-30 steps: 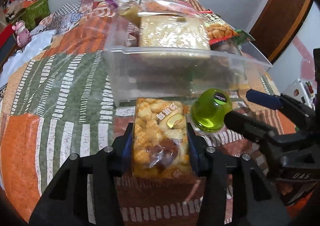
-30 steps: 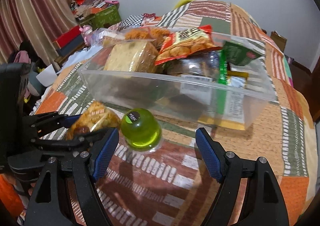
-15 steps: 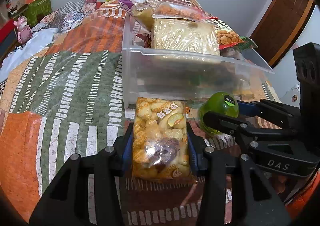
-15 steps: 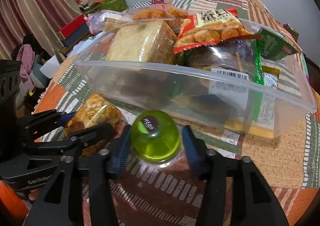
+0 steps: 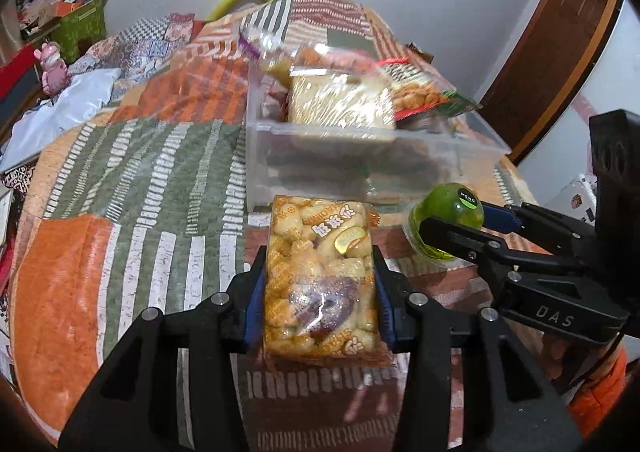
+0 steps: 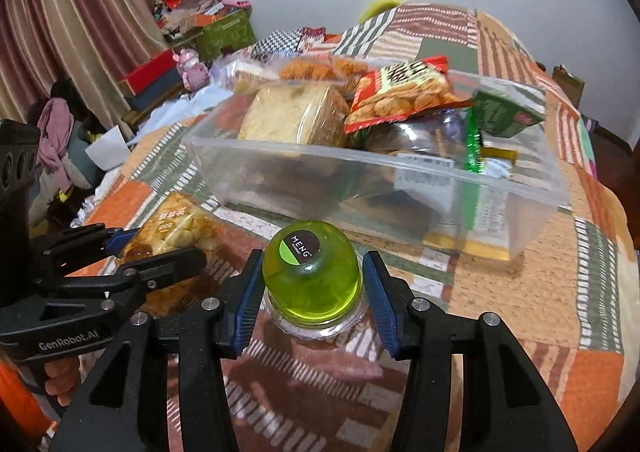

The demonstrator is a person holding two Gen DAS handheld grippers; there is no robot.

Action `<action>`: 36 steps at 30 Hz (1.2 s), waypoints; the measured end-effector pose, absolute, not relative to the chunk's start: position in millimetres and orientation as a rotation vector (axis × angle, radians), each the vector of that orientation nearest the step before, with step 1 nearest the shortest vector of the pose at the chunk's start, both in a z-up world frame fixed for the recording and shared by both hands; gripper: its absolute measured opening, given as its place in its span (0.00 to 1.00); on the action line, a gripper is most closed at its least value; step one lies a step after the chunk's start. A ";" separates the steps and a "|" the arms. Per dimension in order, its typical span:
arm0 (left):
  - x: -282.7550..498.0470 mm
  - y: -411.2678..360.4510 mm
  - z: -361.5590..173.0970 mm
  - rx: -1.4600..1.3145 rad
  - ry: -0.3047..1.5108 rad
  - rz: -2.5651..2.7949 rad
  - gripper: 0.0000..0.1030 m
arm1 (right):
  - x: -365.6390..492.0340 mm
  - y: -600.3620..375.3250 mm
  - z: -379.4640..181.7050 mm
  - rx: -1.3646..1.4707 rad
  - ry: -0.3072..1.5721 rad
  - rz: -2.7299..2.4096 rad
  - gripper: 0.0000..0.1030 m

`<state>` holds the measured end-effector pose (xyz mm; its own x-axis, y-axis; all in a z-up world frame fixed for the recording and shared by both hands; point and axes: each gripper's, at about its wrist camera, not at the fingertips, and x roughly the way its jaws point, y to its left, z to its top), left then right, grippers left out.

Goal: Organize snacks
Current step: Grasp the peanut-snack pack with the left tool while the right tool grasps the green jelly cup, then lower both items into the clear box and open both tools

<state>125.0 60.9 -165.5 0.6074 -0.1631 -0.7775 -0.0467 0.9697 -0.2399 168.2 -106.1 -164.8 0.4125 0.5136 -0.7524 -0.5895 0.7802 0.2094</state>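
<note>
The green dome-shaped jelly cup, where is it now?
The green dome-shaped jelly cup sits between the right gripper pads, in front of the clear plastic bin, right of the yellow snack packet.

snack packs held: 1 (image 5: 322,284) | jelly cups: 1 (image 6: 313,278) | bins: 1 (image 6: 400,167)

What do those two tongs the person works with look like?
Both are black plastic. The left tongs and right tongs have two angular fingers lined with ribbed blue pads and silver screws. The left body reads "GenRobot.AI", the right "DAS". No cables or sleeves show.
</note>
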 end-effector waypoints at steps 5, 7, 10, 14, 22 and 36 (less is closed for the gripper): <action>121.7 53.4 -141.7 -0.238 0.869 -0.075 0.44 | 166.4 -121.5 -146.6 -0.055 0.864 0.671 0.45; 123.7 50.0 -133.0 -0.230 0.850 -0.080 0.44 | 167.4 -127.2 -139.2 -0.047 0.843 0.659 0.45; 131.0 45.2 -120.5 -0.223 0.821 -0.094 0.44 | 170.3 -135.3 -128.9 -0.032 0.814 0.643 0.45; 144.2 41.4 -108.1 -0.208 0.786 -0.103 0.44 | 177.1 -146.4 -119.3 -0.026 0.774 0.606 0.45; 182.6 27.2 -95.2 -0.188 0.753 -0.128 0.44 | 204.2 -160.9 -113.3 0.005 0.744 0.546 0.45; 250.5 -6.7 -118.4 -0.127 0.801 -0.177 0.44 | 242.0 -163.0 -134.4 -0.011 0.770 0.518 0.45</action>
<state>250.5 -6.7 -118.4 0.6826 -0.2054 -0.7013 0.1097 0.9776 -0.1795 242.0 -163.0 -134.4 0.5996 0.4426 -0.6668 -0.4504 0.8753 0.1761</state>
